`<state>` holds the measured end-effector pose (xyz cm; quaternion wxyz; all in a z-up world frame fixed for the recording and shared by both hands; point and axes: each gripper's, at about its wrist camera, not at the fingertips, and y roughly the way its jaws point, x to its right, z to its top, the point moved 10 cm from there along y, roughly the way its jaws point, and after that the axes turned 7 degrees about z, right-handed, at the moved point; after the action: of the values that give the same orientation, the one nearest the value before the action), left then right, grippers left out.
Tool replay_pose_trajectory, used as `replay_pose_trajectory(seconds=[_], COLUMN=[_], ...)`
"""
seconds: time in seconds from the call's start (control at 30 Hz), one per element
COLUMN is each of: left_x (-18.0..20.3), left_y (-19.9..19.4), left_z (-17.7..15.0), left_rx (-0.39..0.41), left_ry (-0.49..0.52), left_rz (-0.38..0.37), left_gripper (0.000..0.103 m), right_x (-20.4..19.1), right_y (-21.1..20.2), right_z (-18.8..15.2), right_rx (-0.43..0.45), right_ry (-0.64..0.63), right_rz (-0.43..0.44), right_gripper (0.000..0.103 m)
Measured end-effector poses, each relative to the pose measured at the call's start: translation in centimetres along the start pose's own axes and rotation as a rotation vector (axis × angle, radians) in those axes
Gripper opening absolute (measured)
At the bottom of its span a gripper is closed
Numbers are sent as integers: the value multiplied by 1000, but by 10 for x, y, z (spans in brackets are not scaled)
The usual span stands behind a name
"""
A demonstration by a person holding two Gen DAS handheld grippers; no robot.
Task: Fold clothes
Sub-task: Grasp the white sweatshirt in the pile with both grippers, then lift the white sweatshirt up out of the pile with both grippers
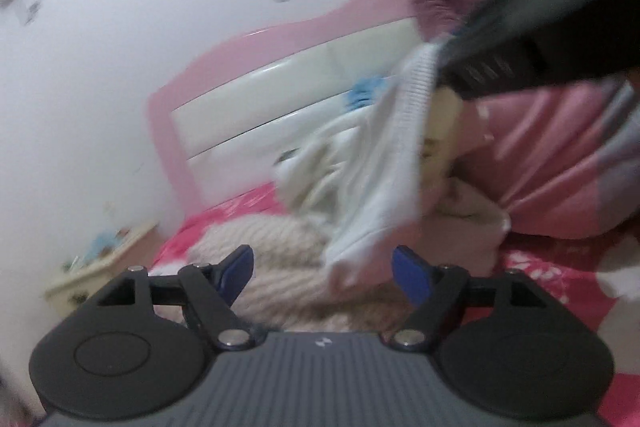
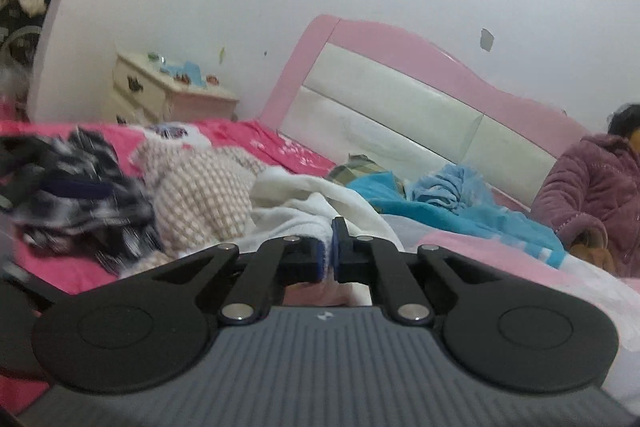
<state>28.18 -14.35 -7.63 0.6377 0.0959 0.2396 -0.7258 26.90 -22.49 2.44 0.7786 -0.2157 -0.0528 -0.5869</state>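
Nearest, the left hand-held gripper [image 1: 324,273] is spread wide above the bed [image 1: 552,275], beside the hanging white garment's [image 1: 384,163] lower edge; the right hand-held gripper [image 2: 333,251] pinches that garment's upper edge.

left tongs [image 1: 326,273] and right tongs [image 2: 328,251] — black linkages, silver screws, blue pads, ribbed grey bodies.
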Motion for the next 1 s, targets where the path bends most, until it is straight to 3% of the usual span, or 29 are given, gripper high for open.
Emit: replay_pose_trajectory(seconds=[0.1,0.2,0.23,0.27,0.43,0.57,0.77,1.0], left_x=[27,40,37,32,-13,-53,-97,-143], left_y=[13,22,22,21,-22,-86,-213,-368], left_z=[5,7,9,13,37,66,113,158], left_rx=[-2,-16,-24,-30,-4,43,128,239], left_ry=[75,127,113,86,-50,-132,-242,-319], left_rz=[-86,-99,-90,-86,-48,-52,-92,-106], left_gripper=[67,31,10,7,6,6,6,6], right_x=[8,13,14,15,16,14,5,-19], right_y=[-7,-15,-19,-23,-44,-84,-180,-324], right_z=[-4,-5,-4,-3,16,49,109,173], right_rx=[10,28,37,45,104,165,244,352], right_ry=[58,86,93,98,152,165,227,274], right_rz=[20,35,40,41,60,82,138,223], right_gripper=[3,3,3,3,3,3,3,3])
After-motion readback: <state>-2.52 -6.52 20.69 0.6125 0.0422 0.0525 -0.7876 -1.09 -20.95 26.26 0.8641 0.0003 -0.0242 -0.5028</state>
